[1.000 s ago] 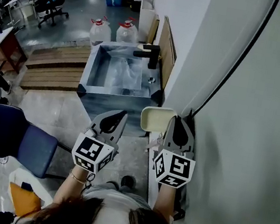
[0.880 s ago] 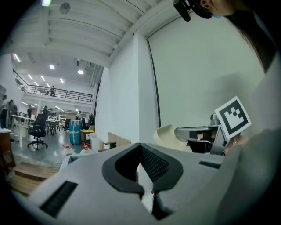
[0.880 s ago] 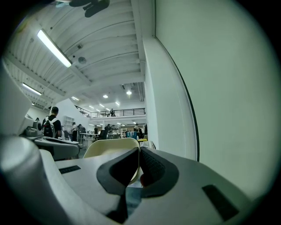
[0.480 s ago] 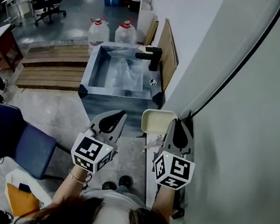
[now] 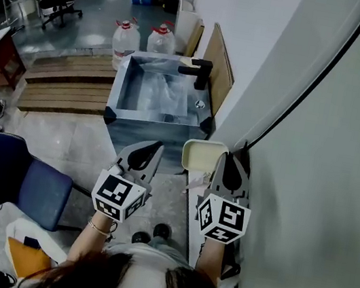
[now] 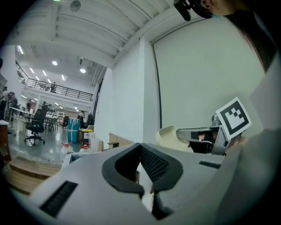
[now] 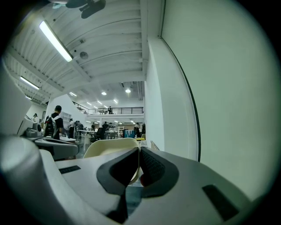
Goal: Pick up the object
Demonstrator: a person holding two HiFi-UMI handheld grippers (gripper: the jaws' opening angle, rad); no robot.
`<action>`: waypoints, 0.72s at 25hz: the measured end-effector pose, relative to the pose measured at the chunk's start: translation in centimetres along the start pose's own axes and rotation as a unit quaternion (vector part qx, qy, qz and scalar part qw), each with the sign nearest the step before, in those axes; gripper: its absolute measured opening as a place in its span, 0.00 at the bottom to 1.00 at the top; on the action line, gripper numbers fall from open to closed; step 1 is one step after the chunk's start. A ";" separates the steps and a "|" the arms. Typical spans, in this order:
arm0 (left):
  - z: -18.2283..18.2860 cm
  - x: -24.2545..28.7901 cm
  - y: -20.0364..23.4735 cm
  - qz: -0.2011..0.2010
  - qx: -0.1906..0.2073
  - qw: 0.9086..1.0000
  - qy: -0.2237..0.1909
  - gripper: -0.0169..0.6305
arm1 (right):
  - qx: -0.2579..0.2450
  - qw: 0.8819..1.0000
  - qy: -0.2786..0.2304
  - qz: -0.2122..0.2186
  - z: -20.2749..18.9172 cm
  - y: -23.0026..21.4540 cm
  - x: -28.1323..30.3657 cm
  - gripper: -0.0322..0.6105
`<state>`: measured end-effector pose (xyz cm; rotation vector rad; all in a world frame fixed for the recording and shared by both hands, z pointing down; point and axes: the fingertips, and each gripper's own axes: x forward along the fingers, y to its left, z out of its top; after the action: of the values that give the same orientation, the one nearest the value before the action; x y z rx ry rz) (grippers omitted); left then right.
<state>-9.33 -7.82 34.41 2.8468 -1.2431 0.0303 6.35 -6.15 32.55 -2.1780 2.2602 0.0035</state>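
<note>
Left gripper (image 5: 154, 148) and right gripper (image 5: 228, 158): fingers together, empty. Cream dish (image 5: 199, 154) at centre frame, just beside the right gripper, the nearer one.

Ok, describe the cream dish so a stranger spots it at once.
Find the metal sink basin with the black tap. Just this side of it, the cream dish is clamped in the right gripper's jaws. It alone is pale, shallow and round-cornered.

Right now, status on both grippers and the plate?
Left hand-held gripper shut, empty. Right hand-held gripper shut on plate, plate lifted. Sink ahead, wall close right.
</note>
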 end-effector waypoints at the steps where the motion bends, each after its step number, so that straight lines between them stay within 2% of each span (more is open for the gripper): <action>1: 0.0 -0.2 0.2 -0.002 -0.001 1.000 0.000 0.04 | 0.000 1.000 0.001 -0.002 0.0 0.3 -0.1 0.10; 18: -0.8 -3.8 2.2 -0.015 -0.018 1.000 -0.007 0.04 | -0.017 1.000 0.003 -0.021 0.2 3.8 -1.7 0.10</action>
<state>-13.53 -6.47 35.10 2.8397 -1.1908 -0.0124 2.61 -4.33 32.37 -2.2455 2.2333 0.0362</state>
